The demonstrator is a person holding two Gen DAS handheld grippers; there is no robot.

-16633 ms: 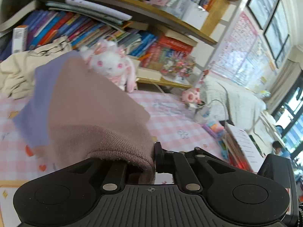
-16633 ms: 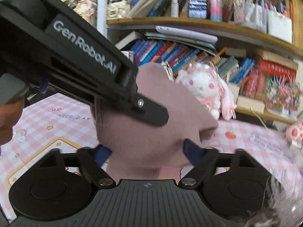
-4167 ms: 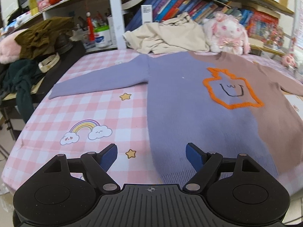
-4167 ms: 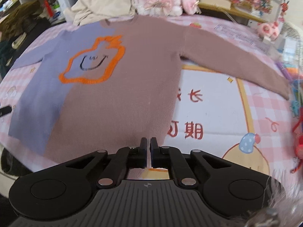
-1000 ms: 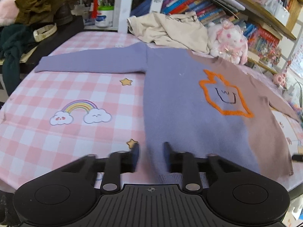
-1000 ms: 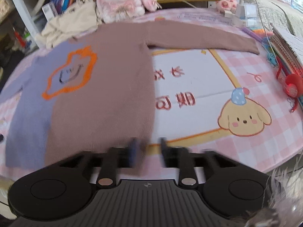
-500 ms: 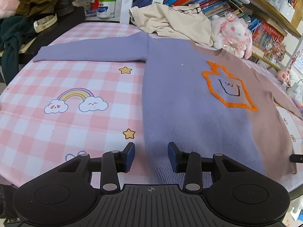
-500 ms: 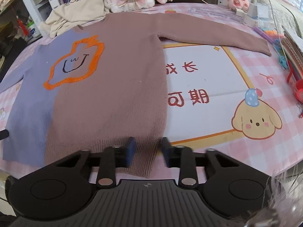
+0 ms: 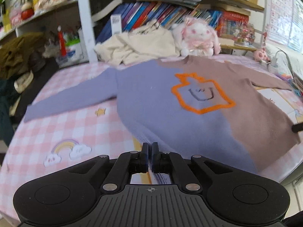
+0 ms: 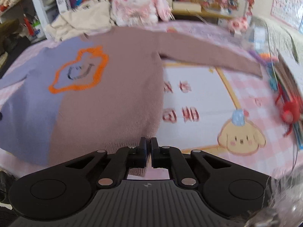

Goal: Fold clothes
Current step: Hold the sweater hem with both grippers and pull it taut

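Two black handheld grippers meet the near hem of a knitted sweater that is half lilac and half dusty pink, with an orange outlined shape and a small smiling face on its chest. The sweater lies face up, sleeves spread, on a table covered with a pink checked cloth printed with a rainbow, stars and a cartoon puppy.

The left gripper has its jaws pressed together on the lilac corner of the hem, and that corner looks lifted off the cloth. The right gripper has its jaws pressed together at the pink corner of the hem, with ribbed knit caught between them.

Beyond the collar lie a crumpled cream garment and a white and pink plush rabbit, in front of a bookshelf packed with colourful books. Both views are blurred.
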